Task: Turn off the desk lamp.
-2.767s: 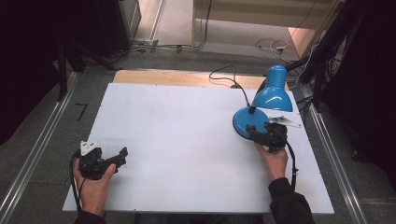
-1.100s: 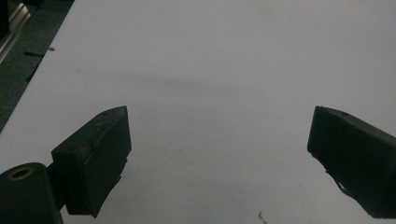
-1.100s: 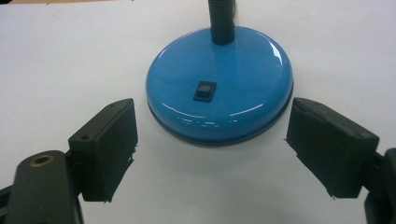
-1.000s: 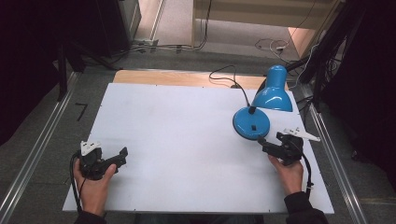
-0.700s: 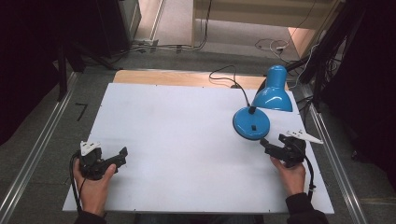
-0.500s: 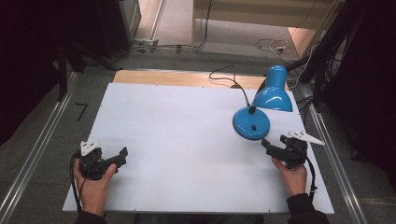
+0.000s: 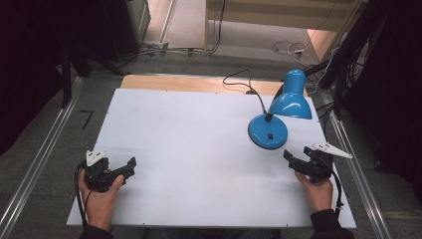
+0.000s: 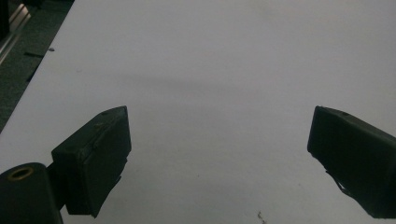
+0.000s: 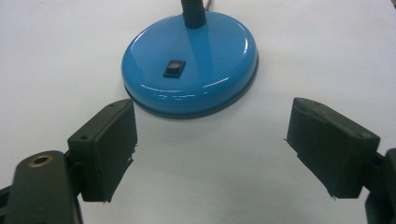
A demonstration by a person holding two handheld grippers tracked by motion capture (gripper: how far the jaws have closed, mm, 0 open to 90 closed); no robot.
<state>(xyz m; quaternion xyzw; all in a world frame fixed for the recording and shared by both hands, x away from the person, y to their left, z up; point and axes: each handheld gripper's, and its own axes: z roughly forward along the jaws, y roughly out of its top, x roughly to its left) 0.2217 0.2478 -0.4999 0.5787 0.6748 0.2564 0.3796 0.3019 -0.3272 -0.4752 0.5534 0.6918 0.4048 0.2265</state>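
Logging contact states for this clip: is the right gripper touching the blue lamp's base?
Apart. In the right gripper view, bare white table lies between the open right gripper and the lamp base.

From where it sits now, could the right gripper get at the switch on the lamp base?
Probably yes. The right gripper is open and faces the lamp base across bare table, and the switch lies exposed on top, on the near side of the neck.
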